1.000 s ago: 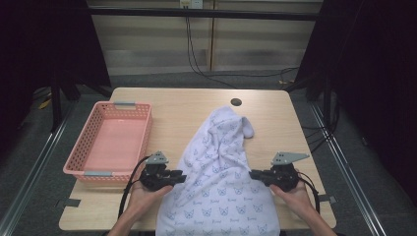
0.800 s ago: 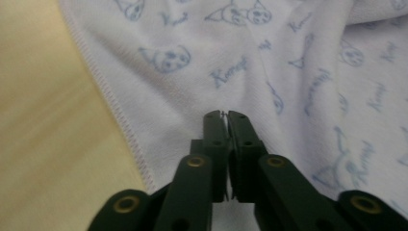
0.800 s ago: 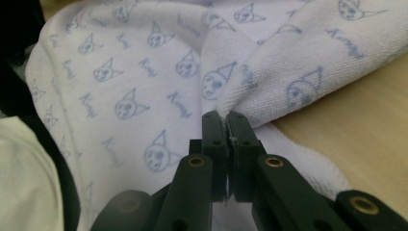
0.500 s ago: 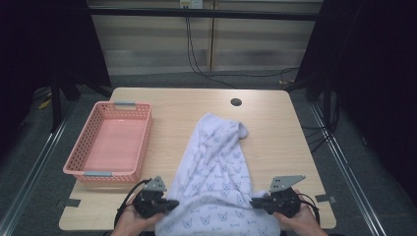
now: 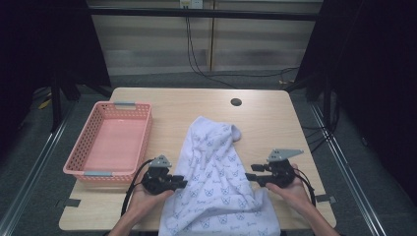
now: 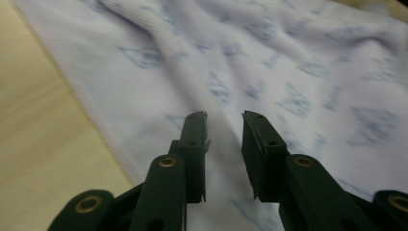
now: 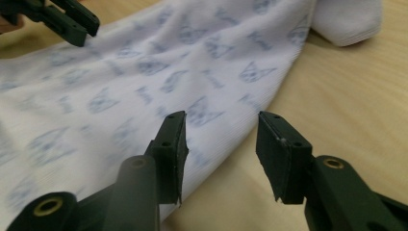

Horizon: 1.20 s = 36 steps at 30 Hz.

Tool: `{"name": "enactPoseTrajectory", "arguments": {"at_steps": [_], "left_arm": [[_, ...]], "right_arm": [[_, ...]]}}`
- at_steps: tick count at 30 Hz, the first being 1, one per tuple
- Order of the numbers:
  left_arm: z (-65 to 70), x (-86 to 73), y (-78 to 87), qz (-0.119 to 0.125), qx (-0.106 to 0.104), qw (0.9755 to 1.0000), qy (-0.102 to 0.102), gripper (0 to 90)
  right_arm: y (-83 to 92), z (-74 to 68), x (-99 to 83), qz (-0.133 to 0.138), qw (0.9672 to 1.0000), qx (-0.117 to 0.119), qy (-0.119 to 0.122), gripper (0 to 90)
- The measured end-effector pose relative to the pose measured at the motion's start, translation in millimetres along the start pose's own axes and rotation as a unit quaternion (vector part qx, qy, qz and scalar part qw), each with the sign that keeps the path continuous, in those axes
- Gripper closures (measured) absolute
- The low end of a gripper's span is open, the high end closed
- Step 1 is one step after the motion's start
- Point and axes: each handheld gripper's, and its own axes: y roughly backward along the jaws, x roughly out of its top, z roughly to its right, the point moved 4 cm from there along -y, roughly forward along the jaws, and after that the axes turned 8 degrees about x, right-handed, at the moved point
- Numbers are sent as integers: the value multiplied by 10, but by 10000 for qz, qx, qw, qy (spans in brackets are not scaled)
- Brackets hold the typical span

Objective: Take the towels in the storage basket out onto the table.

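The white ribbed cloth with small blue cat faces [image 5: 216,182] lies in a long shape on the pale wooden tabletop [image 5: 196,103], from the middle down over the near edge. A pink plastic basket [image 5: 109,142] sits just beside it on the left.

The step looks like smoothing or folding the cloth. To do it well, each hand should take one side edge at the same spot along it and pinch only the edge, not a big bunch. Then both hands should pull evenly, so the cloth stays flat.

The left gripper [image 5: 178,183] lies low over the left edge of the cloth and points to the middle. Its fingers [image 6: 195,144] have just been opening. They stand a little apart over the cloth and pinch nothing.

The right gripper [image 5: 252,177] points in from the other side, facing the left one. Its fingers [image 7: 283,156] have just been opening too. They are let go, with the cloth's right edge under the gap.
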Motion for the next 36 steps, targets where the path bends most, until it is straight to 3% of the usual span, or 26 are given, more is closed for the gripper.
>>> {"name": "enactPoseTrajectory", "arguments": {"at_steps": [2,6,8,9,11,14,17,19,23,27,30,32,36], "left_arm": [[-70,49,-55,64,62,10000,1,680],[-113,70,-101,65,161,9998,8,656],[-98,31,-119,-104,227,9996,-110,651],[-87,16,-115,-61,228,9996,-135,648],[-80,-4,-92,-89,170,9998,-65,648],[-55,-50,-40,-184,83,9997,-99,658],[-2,-123,31,-217,58,9993,-306,664],[27,-178,88,-269,-2,9992,-278,666],[94,-227,140,-381,-24,9988,-321,667],[215,-268,147,-437,-321,9980,-325,668],[263,-284,168,-500,-335,9976,-340,670],[239,-269,181,-430,-294,9982,-289,663],[117,-162,183,-142,-55,9998,-112,632]], "right_arm": [[-145,163,93,-38,9999,-109,-71,505],[-397,312,184,-166,9995,-181,-199,473],[-518,342,214,-238,9992,-241,-194,463],[-572,353,223,-240,9992,-259,-199,463],[-660,349,229,-255,9991,-244,-229,474],[-765,296,204,-376,9989,-243,-141,593],[-761,258,204,-411,9989,-66,-199,805],[-706,252,222,-352,9992,-40,-186,836],[-437,205,384,145,9998,-46,-113,846],[-158,-38,603,629,9978,84,192,847],[-107,-340,730,764,9950,336,550,847],[-190,-592,733,612,9927,605,849,847],[-491,-912,534,105,9883,1051,1099,845]]}}
